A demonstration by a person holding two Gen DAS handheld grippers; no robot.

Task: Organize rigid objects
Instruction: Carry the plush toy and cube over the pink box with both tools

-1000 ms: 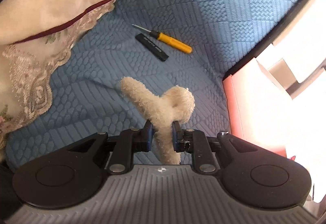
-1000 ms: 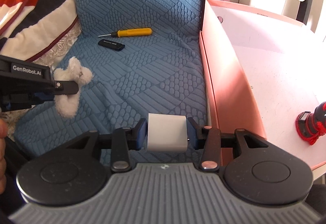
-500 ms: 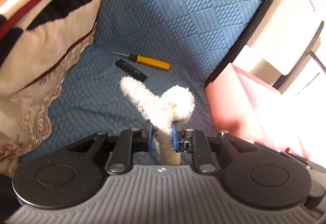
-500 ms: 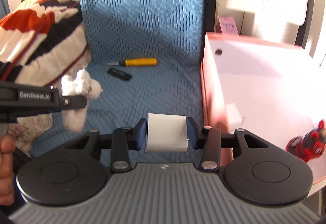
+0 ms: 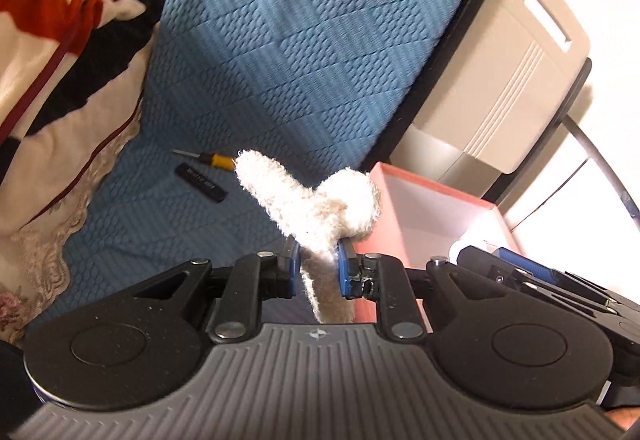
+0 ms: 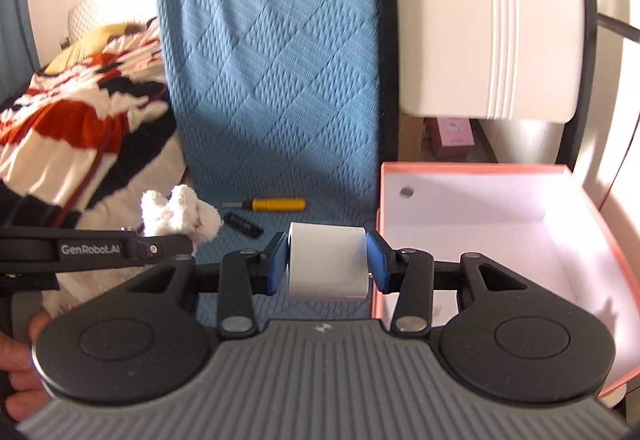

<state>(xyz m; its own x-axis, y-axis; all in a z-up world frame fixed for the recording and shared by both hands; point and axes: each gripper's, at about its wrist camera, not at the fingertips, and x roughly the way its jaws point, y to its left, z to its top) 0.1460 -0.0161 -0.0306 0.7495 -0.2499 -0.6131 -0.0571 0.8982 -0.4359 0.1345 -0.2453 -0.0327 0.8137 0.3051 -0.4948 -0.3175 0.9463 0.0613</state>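
My left gripper [image 5: 318, 272] is shut on a fluffy cream plush toy [image 5: 316, 208] and holds it in the air above the blue quilted seat [image 5: 168, 232]. The toy also shows in the right wrist view [image 6: 180, 216], at the left. My right gripper [image 6: 327, 267] is shut on a white rounded block [image 6: 328, 264], held just left of the open pink box [image 6: 480, 224]. A yellow-handled screwdriver [image 6: 276, 204] and a black flat stick [image 6: 243, 225] lie on the seat beyond it. Both also show in the left wrist view: the screwdriver [image 5: 212, 159] and the stick [image 5: 201, 182].
A patterned red, black and white blanket [image 5: 60, 60] with a lace edge lies at the left of the seat. The pink box [image 5: 424, 208] stands against the seat's right edge. A beige plastic chair back [image 6: 488, 20] rises behind the box. The blue backrest [image 6: 272, 60] stands behind the seat.
Both grippers have risen and tilted up with their loads, so more of the backrest and chair shows. The red toy in the box is out of the right wrist view.
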